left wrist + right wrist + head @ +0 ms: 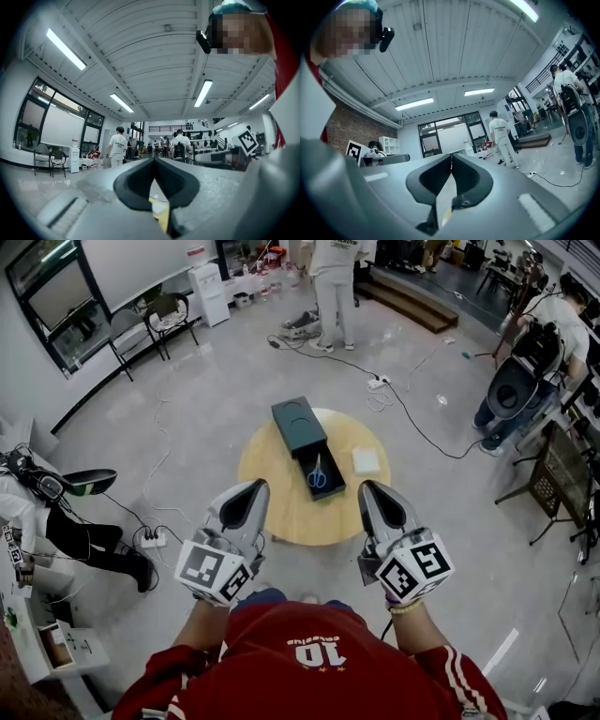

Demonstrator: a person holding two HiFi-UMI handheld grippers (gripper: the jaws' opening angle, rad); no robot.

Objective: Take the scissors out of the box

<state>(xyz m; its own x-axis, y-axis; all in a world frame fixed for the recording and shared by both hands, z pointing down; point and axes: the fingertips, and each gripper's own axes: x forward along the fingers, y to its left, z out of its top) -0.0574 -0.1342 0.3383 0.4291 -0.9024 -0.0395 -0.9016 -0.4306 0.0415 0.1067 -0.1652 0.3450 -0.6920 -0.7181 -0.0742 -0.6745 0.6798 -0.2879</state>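
Observation:
Blue-handled scissors (317,474) lie in the pulled-out tray of a dark green box (299,421) on a round wooden table (272,502). Both grippers are held level in front of the person, short of the box, over the table's near edge. My left gripper (255,487) is to the tray's lower left, its jaws meeting tip to tip with nothing between them (153,160). To the lower right of the tray is my right gripper (368,487), likewise shut and empty (451,155). Neither gripper touches the box or the scissors.
A small white square pad (366,461) lies on the table right of the tray. Cables (412,418) and a power strip (150,539) run across the floor. A person stands at the back (333,287); others sit at the right (530,362) and left (66,521).

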